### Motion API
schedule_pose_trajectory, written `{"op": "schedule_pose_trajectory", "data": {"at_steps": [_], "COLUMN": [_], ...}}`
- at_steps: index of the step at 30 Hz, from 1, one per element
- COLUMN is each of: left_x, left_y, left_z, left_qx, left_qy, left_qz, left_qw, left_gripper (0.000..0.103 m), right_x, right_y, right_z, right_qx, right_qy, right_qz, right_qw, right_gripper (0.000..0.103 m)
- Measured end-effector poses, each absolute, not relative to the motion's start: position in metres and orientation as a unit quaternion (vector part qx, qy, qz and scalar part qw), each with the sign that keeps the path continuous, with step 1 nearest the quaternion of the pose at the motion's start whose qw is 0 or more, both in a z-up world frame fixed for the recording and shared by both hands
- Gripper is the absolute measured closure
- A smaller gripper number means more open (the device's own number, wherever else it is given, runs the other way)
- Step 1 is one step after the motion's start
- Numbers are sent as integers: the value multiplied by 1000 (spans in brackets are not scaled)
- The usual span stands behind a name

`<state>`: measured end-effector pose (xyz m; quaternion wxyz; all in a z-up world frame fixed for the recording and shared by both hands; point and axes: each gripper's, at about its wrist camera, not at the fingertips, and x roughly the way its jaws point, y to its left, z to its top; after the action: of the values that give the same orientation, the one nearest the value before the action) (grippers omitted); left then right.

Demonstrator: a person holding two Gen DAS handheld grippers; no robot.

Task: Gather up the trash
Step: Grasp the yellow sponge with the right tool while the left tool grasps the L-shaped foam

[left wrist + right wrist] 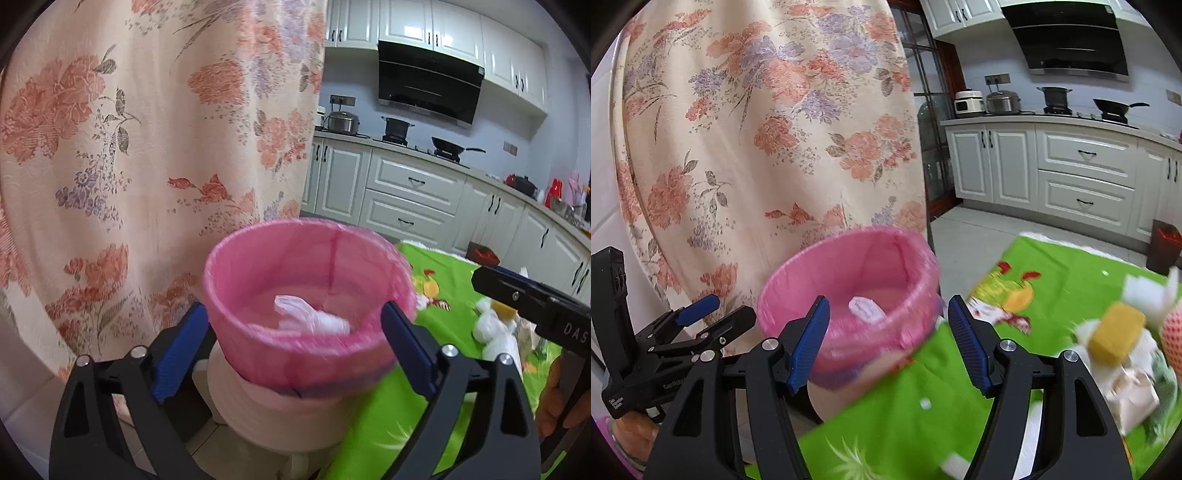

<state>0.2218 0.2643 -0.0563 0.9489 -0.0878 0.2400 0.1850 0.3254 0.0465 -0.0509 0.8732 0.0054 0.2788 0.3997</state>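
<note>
The bin (306, 295) has a pink bag in it and stands by the edge of the green surface (424, 387). One white scrap (310, 314) already lies at the bottom. More trash (1115, 343) waits on the green surface, at about 3 o'clock in the right view: white wads, a yellow block and some paper. It looks blurry, so I cannot tell each piece apart.

The left gripper (295, 343) is wide open, with a finger on each side of the bin and nothing in it. The right gripper (886, 339) is open and empty too, pointing at the bin's near rim.

What could go wrong? The bin looks light. A bump from either gripper could tip it or push it off its spot. The bag rim is thin, so a finger could snag it and pull it loose. The soft wads could slip out on the way over and land on the floor.
</note>
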Motion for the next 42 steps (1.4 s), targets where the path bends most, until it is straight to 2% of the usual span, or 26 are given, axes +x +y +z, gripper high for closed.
{"op": "schedule_pose_trajectory", "data": {"at_steps": [13,24,34,42], "left_x": [201,212,231,248], "left_y": [185,98,39,32], "left_z": [-80,-96,-107,-114], "left_qx": [-72,-38,-8,-10], "left_qy": [270,293,307,317], "left_qz": [138,57,11,10], "left_qw": [950,954,952,948], "left_gripper": [9,9,9,9], "right_x": [288,258,266,289], "right_y": [-54,-147,-233,-262], "right_z": [-66,-94,-120,-135], "right_qx": [41,43,91,108], "right_qy": [286,298,331,366], "right_qz": [351,268,154,99], "right_qw": [891,915,927,919], "right_gripper": [38,37,34,29]}}
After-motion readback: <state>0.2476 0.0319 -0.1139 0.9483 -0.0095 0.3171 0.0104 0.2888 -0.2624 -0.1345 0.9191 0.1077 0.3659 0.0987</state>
